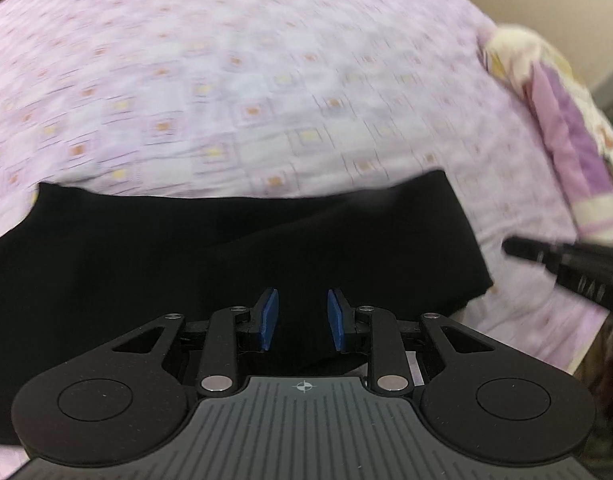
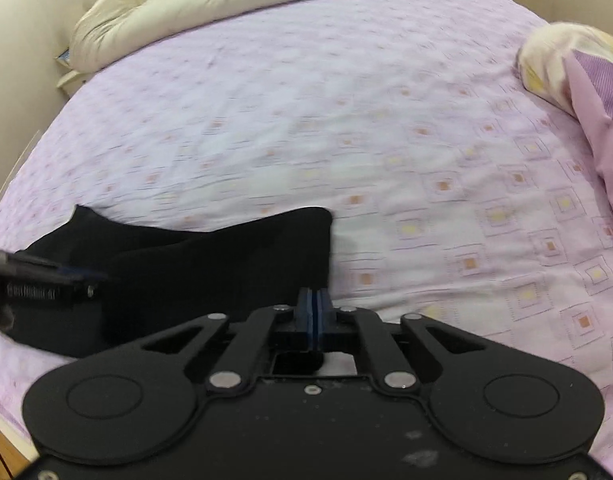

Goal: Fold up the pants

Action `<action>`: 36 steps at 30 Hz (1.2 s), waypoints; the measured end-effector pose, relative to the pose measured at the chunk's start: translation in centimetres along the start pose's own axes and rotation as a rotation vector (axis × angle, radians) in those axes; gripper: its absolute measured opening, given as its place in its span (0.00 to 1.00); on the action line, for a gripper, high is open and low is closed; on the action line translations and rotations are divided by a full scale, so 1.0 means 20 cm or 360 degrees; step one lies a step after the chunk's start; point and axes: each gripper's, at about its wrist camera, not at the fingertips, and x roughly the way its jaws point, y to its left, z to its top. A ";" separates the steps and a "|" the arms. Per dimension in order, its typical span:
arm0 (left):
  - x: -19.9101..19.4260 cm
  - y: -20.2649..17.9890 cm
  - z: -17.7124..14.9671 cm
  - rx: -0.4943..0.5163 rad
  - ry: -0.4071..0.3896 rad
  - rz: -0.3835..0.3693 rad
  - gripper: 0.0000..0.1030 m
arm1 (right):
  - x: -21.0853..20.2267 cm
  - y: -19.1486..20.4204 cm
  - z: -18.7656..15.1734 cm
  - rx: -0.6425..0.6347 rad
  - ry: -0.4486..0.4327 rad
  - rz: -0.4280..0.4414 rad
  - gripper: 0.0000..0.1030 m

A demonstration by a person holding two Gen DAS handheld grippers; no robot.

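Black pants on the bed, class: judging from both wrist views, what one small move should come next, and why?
Probably lower the left gripper and close it on the black pants. Its blue fingers are apart above the cloth and hold nothing, while the right gripper is shut at the pants' right edge, off the cloth in the left wrist view. The pants lie bunched on the pink bedsheet, so a fold needs a grip first.

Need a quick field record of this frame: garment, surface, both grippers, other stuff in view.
garment: black pants, lying on the bed, partly folded
surface: pink patterned bedsheet
left gripper: open, over the pants, nothing between the pads
right gripper: shut at the pants' right edge; a pinch of fabric cannot be confirmed
other: cream duvet at the far edge, floral pillow at right
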 end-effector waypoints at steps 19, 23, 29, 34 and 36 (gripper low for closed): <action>0.20 0.05 0.03 0.0037 0.0174 0.0111 0.25 | 0.20 0.16 -0.17 -0.0316 0.0222 0.0012 0.00; 0.20 0.07 0.04 0.0011 0.0184 0.0083 0.25 | 0.21 -0.10 -0.19 0.0146 0.0276 -0.0272 0.00; 0.20 0.07 0.05 0.0007 0.0180 0.0081 0.25 | -0.03 -0.13 -0.12 0.0001 0.0035 -0.0082 0.10; 0.19 0.09 0.04 -0.0061 0.0156 0.0074 0.25 | 0.04 0.01 0.01 -0.0168 -0.0001 0.0094 0.26; 0.19 0.11 0.04 -0.0091 0.0153 0.0067 0.25 | 0.17 0.05 0.05 -0.0219 0.0120 0.0058 0.26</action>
